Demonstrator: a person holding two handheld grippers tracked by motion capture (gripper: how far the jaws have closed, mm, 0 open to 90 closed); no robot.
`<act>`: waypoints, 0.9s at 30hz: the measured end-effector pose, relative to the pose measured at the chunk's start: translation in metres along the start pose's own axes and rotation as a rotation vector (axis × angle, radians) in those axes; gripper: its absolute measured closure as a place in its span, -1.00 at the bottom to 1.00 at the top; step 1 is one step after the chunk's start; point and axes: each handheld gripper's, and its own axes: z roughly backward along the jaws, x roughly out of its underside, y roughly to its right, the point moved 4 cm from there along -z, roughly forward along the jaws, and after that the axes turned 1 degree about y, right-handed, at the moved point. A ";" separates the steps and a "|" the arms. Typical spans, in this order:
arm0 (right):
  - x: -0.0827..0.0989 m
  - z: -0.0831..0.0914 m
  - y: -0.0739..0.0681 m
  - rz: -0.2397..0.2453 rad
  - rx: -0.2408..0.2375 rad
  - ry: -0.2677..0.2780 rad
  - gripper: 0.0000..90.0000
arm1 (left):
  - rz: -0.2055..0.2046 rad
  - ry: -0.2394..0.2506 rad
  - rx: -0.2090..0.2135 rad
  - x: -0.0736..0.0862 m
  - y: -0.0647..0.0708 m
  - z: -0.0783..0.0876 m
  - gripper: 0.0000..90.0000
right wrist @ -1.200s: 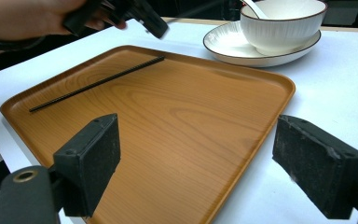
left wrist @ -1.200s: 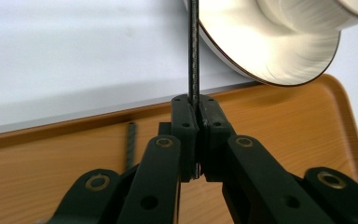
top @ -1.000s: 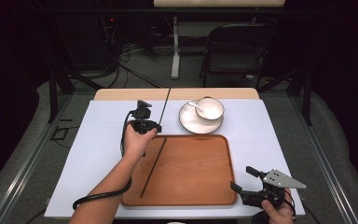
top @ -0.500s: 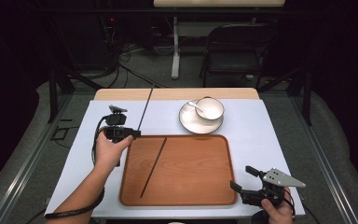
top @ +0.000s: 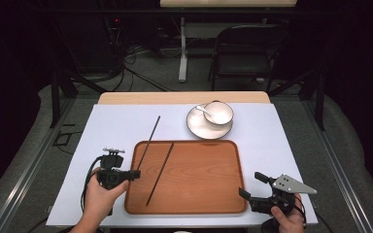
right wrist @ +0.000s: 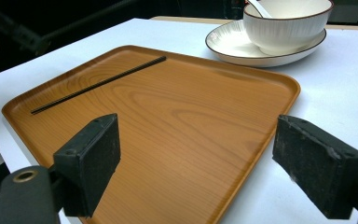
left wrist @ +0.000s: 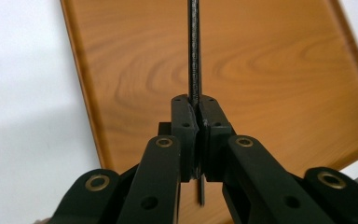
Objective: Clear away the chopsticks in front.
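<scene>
Chopstick (top: 148, 137) is clamped in the left gripper (top: 132, 174) at the tray's (top: 199, 206) left edge, slanting across that edge over the table. The right gripper (top: 246, 185) gapes wide at the tray's near-right corner.

The table (top: 272, 126) carried a white cover, and a strip of pale wood showed bare along its far edge (top: 184, 97). Grey carpet (top: 29, 160) lay on the floor to either side, crossed by a metal rail (top: 24, 182) on the left. Beyond the far edge the room was dark: a black chair (top: 245, 56) stood right of centre, a white post (top: 182, 51) of a second table rose just left of it, and loose cables (top: 136, 73) trailed over the floor near black stand legs (top: 70, 80).
</scene>
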 end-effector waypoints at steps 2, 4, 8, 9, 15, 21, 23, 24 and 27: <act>0.000 0.000 0.000 0.002 0.000 0.001 -0.68 | -0.005 -0.023 0.009 0.012 -0.001 -0.003 0.92; 0.000 -0.001 0.000 -0.002 -0.001 0.000 -0.68 | -0.015 -0.040 0.003 0.022 -0.002 -0.005 0.92; 0.000 -0.002 0.001 -0.009 -0.004 -0.004 -0.68 | -0.015 -0.077 -0.001 0.033 -0.006 -0.009 0.92; 0.000 -0.002 0.001 -0.010 -0.004 -0.005 -0.68 | -0.013 -0.088 -0.004 0.036 -0.007 -0.010 0.92; -0.001 -0.003 0.001 -0.011 -0.006 -0.006 -0.68 | -0.038 -0.135 0.005 0.044 -0.009 -0.019 0.92; -0.001 -0.003 0.001 -0.019 -0.006 -0.007 -0.68 | -0.036 -0.157 -0.009 0.045 -0.010 -0.026 0.92; -0.001 -0.003 0.001 -0.014 -0.006 -0.006 -0.68 | -0.033 -0.161 -0.012 0.044 -0.010 -0.027 0.92; -0.001 -0.003 0.001 -0.014 -0.007 -0.006 -0.68 | -0.033 -0.160 -0.016 0.043 -0.010 -0.028 0.92; -0.001 -0.003 0.001 -0.017 -0.007 -0.002 -0.68 | -0.033 -0.158 -0.020 0.041 -0.010 -0.029 0.92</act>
